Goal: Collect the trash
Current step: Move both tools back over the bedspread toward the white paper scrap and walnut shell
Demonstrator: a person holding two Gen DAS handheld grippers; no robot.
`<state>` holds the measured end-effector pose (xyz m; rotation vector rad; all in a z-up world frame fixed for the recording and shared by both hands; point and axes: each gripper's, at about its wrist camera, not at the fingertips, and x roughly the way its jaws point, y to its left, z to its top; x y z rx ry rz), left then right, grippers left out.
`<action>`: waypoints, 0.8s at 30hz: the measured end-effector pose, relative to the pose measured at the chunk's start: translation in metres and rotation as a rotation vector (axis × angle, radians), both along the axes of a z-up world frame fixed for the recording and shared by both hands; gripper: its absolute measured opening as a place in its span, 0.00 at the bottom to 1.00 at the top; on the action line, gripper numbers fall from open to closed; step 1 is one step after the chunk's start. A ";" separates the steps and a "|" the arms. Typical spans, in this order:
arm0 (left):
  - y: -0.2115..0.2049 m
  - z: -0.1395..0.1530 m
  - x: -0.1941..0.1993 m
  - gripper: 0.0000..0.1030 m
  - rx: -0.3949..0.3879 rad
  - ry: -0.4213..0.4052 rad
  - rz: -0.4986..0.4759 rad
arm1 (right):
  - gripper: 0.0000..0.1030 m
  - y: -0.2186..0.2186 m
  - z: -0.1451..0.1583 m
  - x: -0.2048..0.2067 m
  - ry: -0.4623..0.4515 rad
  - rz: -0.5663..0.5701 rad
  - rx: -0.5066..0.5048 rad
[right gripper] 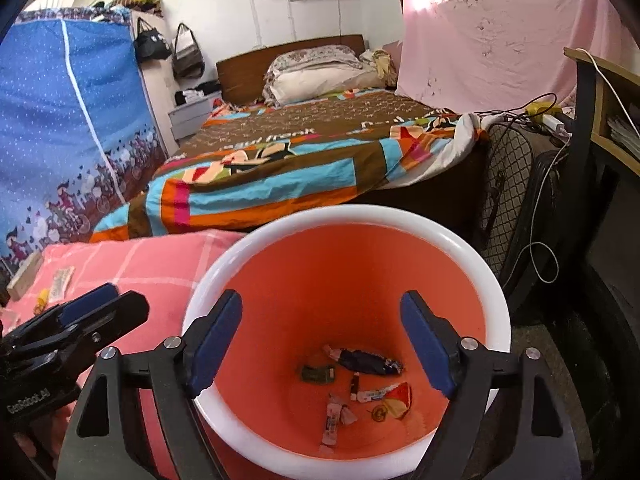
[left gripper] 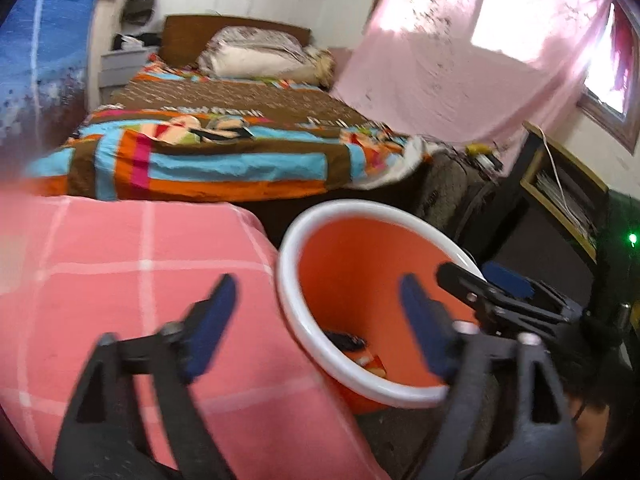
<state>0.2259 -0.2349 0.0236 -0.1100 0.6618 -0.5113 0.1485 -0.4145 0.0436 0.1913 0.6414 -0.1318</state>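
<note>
An orange bin with a white rim (right gripper: 472,248) stands beside a pink checked cloth (right gripper: 152,264). Several wrappers (right gripper: 364,364) lie on its bottom. My right gripper (right gripper: 320,344) hangs open and empty over the bin's mouth. My left gripper (left gripper: 316,320) is open and empty, one finger over the pink cloth (left gripper: 120,256), the other over the bin's rim (left gripper: 304,320). The right gripper also shows in the left wrist view (left gripper: 492,288). The left gripper shows at the left of the right wrist view (right gripper: 92,312). A few small wrappers (right gripper: 60,282) lie on the cloth's far left.
A bed with a striped brown cover (right gripper: 304,152) lies behind the bin. A blue fabric wardrobe (right gripper: 60,128) stands left. A patterned bag with cables (right gripper: 516,188) and a dark shelf (right gripper: 600,120) stand right. A pink curtain (right gripper: 500,32) hangs at the back.
</note>
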 end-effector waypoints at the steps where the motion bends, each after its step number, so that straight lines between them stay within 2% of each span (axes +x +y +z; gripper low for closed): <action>1: 0.003 0.001 0.000 0.98 -0.004 -0.010 0.015 | 0.82 -0.001 0.001 0.000 -0.004 -0.007 -0.001; 4: 0.015 0.005 0.000 0.99 -0.008 -0.050 0.086 | 0.88 -0.001 0.002 -0.001 -0.017 -0.018 0.006; 8: 0.027 0.011 -0.002 0.99 -0.008 -0.100 0.130 | 1.00 0.001 0.005 -0.002 -0.042 -0.023 -0.003; 15: 0.046 0.023 -0.012 0.99 0.018 -0.177 0.201 | 1.00 0.012 0.020 -0.008 -0.145 0.001 0.015; 24: 0.086 0.047 -0.031 0.99 0.009 -0.310 0.316 | 1.00 0.040 0.042 -0.017 -0.310 0.053 0.025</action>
